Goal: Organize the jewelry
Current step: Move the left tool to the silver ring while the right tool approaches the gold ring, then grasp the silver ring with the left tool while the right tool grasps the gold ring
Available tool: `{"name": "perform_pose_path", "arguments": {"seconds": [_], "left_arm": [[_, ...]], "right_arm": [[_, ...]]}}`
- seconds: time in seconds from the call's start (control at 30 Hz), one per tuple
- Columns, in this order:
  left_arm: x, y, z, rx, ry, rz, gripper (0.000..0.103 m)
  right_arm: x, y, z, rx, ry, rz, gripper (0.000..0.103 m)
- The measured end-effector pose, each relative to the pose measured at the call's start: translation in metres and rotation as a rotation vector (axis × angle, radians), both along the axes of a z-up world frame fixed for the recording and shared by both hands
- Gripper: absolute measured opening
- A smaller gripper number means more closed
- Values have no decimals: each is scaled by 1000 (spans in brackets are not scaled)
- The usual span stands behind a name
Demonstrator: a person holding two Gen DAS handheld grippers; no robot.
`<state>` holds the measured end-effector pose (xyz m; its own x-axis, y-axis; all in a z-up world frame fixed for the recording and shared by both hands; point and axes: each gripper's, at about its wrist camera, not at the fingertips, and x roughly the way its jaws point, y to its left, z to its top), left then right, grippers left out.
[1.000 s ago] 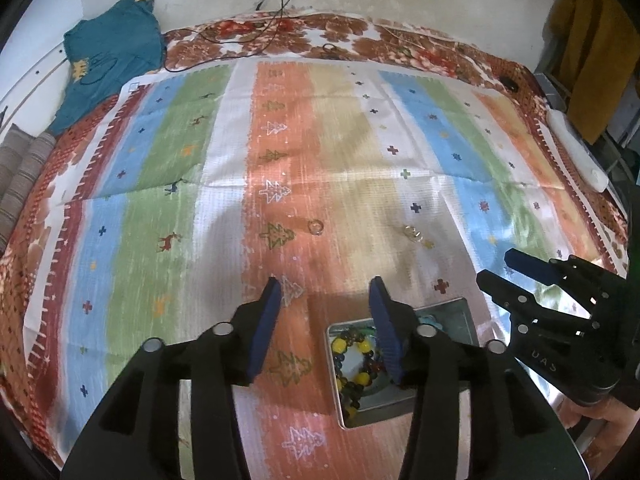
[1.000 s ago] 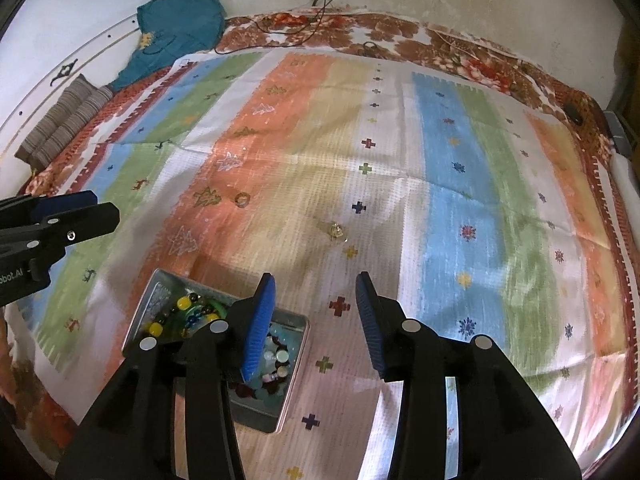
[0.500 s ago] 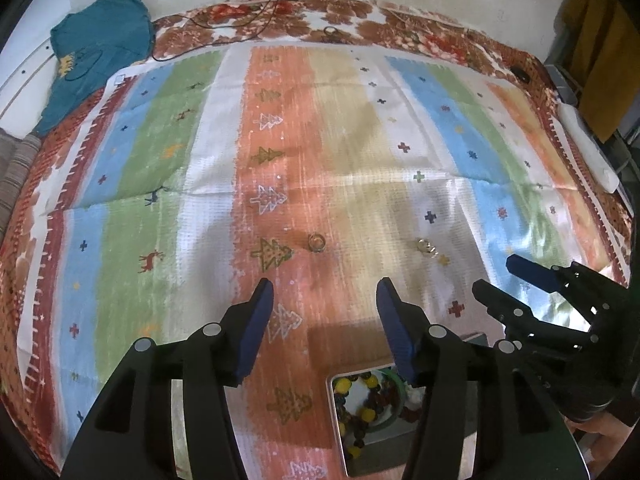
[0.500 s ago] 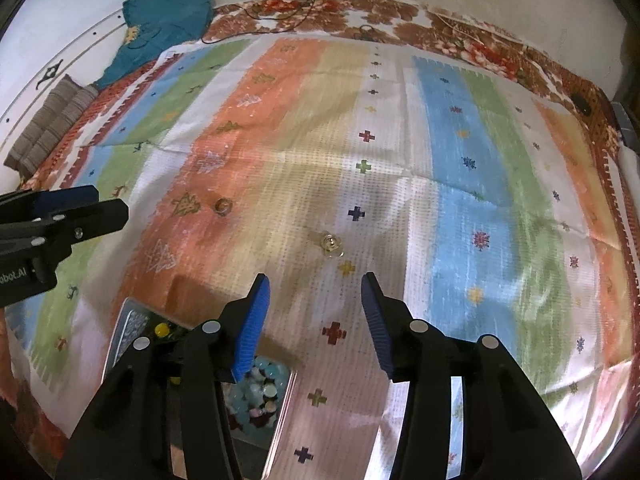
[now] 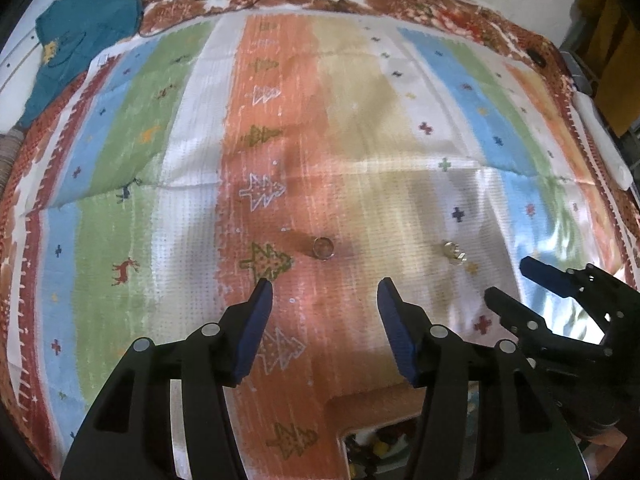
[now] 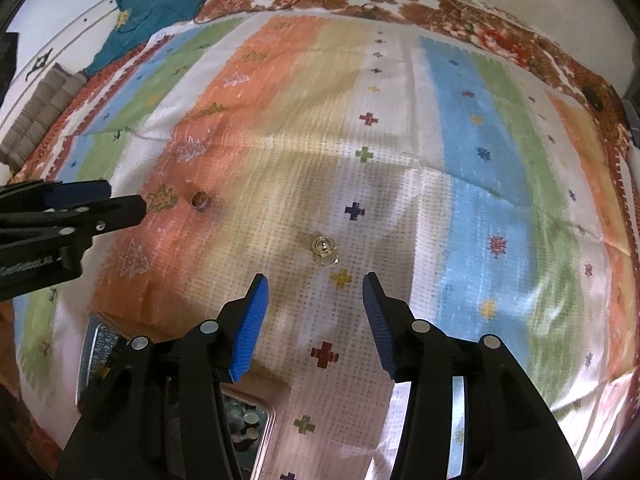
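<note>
left gripper [image 5: 325, 294]: jaws apart, nothing between them; pointed steeply down at the cloth, lined up just short of the plain ring [image 5: 323, 247].
right gripper [image 6: 315, 290]: jaws apart, nothing held; aimed at the ornate ring [image 6: 325, 250], which lies just ahead of the tips.
plain ring: lies on the orange stripe of the striped cloth [image 5: 120, 184], beside a green tree motif; touched by nothing.
ornate ring: lies on the pale stripe, well apart from the plain ring, free of both tools.
tin box [image 6: 94, 344]: at the near edge, under and behind both tools; beads seen inside, mostly hidden by the gripper bodies.
step in hand: approach judged, one ring targeted per tool; nothing picked yet.
next move: each tool likely to be lowered until a ring sits between its blue pads, then closed; small thin rings on soft cloth, so low pads and careful centring are judged needed, or the ring may be pushed away or cloth pinched.
change, jaws: both pairs have been opening over the last second, nothing between them.
change, view: rings now larger and closer to the tips in both views; tin box has slid from the middle of the frames to the bottom edge.
change, rings: not moved on the cloth pattern.
</note>
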<state>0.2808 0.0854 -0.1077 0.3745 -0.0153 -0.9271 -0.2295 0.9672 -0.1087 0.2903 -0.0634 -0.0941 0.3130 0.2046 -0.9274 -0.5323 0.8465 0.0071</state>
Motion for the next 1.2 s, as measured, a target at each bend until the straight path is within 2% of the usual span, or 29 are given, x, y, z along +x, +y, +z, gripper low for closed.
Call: {"name": "perform_pose_path", "arguments": {"seconds": [0.43, 0.8, 0.97, 1.03, 1.2], "left_arm": [[22, 9, -26, -19, 49, 7, 54], [40, 7, -44, 2, 72, -22, 54], [45, 10, -58, 18, 101, -24, 48], [47, 10, -61, 18, 106, -28, 43], [51, 10, -64, 28, 100, -41, 39]], "right_arm": [[14, 13, -27, -80, 20, 29, 49], [25, 20, -40, -95, 29, 41, 49], [32, 18, -49, -97, 49, 37, 49], [35, 19, -51, -96, 52, 36, 49], [38, 24, -53, -102, 56, 38, 47]]}}
